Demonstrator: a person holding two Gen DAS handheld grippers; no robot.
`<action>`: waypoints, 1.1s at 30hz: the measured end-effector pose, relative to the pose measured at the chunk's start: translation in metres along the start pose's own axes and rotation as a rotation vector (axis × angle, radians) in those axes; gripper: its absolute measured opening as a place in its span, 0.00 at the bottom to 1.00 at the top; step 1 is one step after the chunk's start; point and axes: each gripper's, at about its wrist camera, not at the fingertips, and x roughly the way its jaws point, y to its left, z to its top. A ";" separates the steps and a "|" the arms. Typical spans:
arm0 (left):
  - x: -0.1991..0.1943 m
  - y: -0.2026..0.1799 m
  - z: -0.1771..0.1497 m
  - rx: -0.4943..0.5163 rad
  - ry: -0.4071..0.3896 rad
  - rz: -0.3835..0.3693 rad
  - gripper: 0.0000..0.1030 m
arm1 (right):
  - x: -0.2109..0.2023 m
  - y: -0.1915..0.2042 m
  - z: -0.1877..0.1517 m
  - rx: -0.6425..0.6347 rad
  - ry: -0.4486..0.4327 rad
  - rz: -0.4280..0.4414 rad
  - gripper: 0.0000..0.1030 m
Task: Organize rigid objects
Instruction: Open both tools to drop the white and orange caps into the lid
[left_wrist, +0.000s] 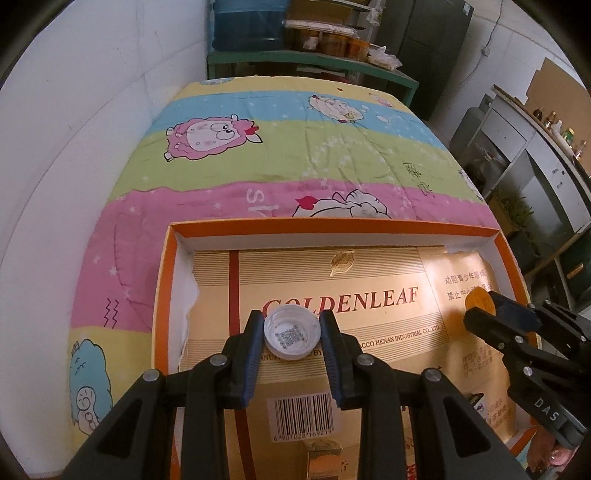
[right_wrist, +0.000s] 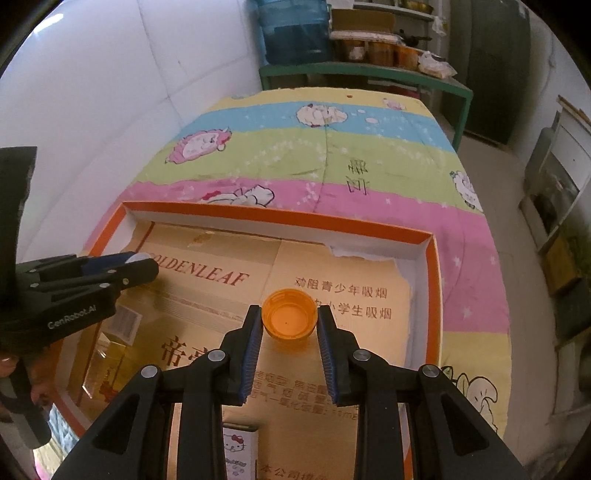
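My left gripper (left_wrist: 291, 332) is shut on a white bottle cap (left_wrist: 291, 338), open side up, with a printed code inside, held over the orange-rimmed box (left_wrist: 332, 224). My right gripper (right_wrist: 289, 321) is shut on an orange bottle cap (right_wrist: 289, 317), open side up, over the right part of the same box (right_wrist: 277, 217). The right gripper and orange cap (left_wrist: 479, 300) show at the right of the left wrist view. The left gripper (right_wrist: 138, 264) shows at the left of the right wrist view, with the white cap's edge (right_wrist: 136, 257) at its tip.
The box is lined with gold GOLDENLEAF cardboard (left_wrist: 343, 295) and lies on a striped cartoon quilt (left_wrist: 258, 166). A small Hello Kitty tin (right_wrist: 239, 448) sits at the near edge. A white wall (left_wrist: 92, 110) is left; green shelves (left_wrist: 314, 62) stand behind.
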 end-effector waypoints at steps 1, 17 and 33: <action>0.000 0.000 0.000 0.004 -0.003 0.001 0.30 | 0.001 0.000 0.000 0.002 0.003 0.000 0.29; -0.003 -0.004 -0.006 0.029 -0.035 -0.034 0.47 | 0.012 0.006 -0.004 -0.031 0.057 -0.036 0.36; -0.055 -0.001 -0.020 0.000 -0.195 -0.006 0.47 | -0.021 0.006 -0.012 0.047 -0.014 -0.026 0.41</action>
